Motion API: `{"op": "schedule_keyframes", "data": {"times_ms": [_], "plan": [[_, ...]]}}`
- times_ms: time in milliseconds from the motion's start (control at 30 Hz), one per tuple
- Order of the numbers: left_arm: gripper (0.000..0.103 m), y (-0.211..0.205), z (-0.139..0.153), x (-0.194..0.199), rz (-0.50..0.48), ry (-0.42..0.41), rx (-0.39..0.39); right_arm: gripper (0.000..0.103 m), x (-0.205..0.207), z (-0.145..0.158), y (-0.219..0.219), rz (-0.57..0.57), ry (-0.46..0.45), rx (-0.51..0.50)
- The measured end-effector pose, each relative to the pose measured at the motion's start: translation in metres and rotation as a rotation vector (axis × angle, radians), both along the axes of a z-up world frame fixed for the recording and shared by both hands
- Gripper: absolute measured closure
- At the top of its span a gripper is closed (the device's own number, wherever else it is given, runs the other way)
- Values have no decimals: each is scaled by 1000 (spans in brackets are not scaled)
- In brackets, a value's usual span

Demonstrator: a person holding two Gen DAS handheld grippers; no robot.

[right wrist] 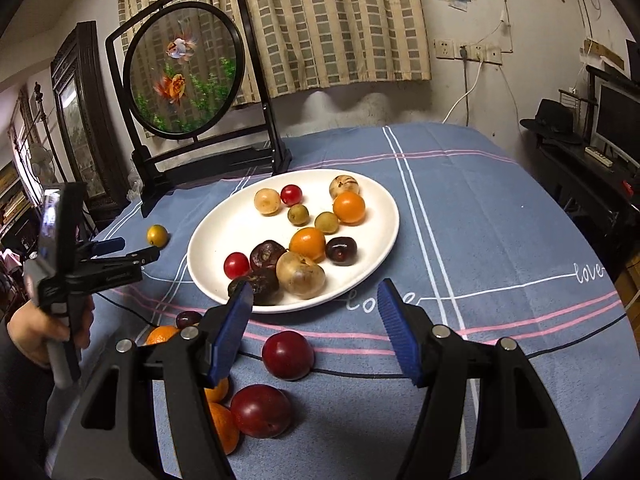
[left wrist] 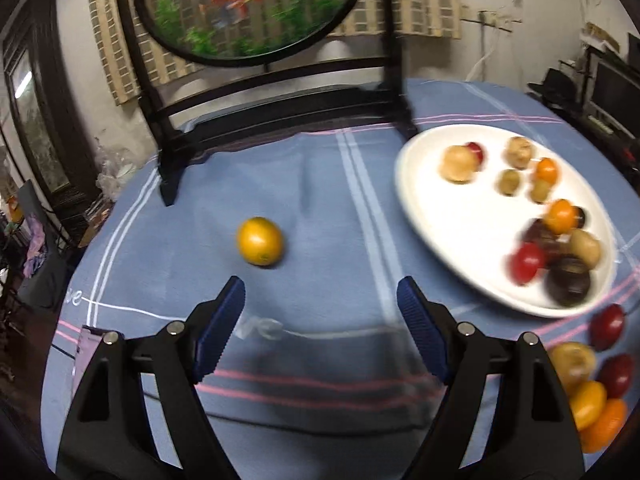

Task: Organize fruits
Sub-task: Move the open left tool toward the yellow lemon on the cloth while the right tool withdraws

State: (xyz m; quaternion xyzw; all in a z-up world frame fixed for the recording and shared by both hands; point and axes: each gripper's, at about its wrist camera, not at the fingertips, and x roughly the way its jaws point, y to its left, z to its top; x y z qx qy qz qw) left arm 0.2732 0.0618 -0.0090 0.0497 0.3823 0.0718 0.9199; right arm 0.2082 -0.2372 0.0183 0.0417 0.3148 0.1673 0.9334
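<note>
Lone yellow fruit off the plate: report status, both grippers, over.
Left gripper open, empty, lined up short of yellow fruit. Right gripper open, empty, above red plums. Fruit on tablecloth, outside white plate. Path clear.

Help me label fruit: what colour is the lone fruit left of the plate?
Yellow-orange fruit; clearest in the left wrist view.

This is a lived-in room of a home, likely a sitting or dining room. A table under a blue cloth (right wrist: 500, 216) with pink and white stripes fills the centre of both views. At the upper left stands a dark-framed ornamental screen (right wrist: 184, 68) painted with goldfish. A checked curtain (right wrist: 340, 20) hangs across the top, over a scuffed plaster wall with sockets (right wrist: 468, 50) and trailing cables. At the right edge sit a dark monitor (right wrist: 618, 116) and a black hat (right wrist: 554, 120); a carved wooden frame (right wrist: 80, 112) lines the left.
</note>
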Motion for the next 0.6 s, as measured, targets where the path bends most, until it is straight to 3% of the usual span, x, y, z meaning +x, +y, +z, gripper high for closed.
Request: {"op": "schedule_keyframes", "data": {"times_ms": [367, 433, 467, 533, 567, 600], "plan": [[26, 47, -26, 51, 97, 44, -19, 38, 5, -4, 3, 21, 31, -5], [32, 52, -34, 60, 107, 69, -35, 38, 4, -3, 2, 21, 31, -9], [42, 54, -38, 64, 109, 85, -46, 38, 4, -3, 3, 19, 29, -11], [51, 56, -39, 66, 116, 94, -57, 38, 4, -3, 2, 18, 24, -17], [63, 56, -39, 66, 125, 93, -41, 38, 4, -3, 2, 19, 25, -16], [65, 53, -38, 65, 120, 98, -13, 38, 4, -3, 2, 21, 27, -14]]}}
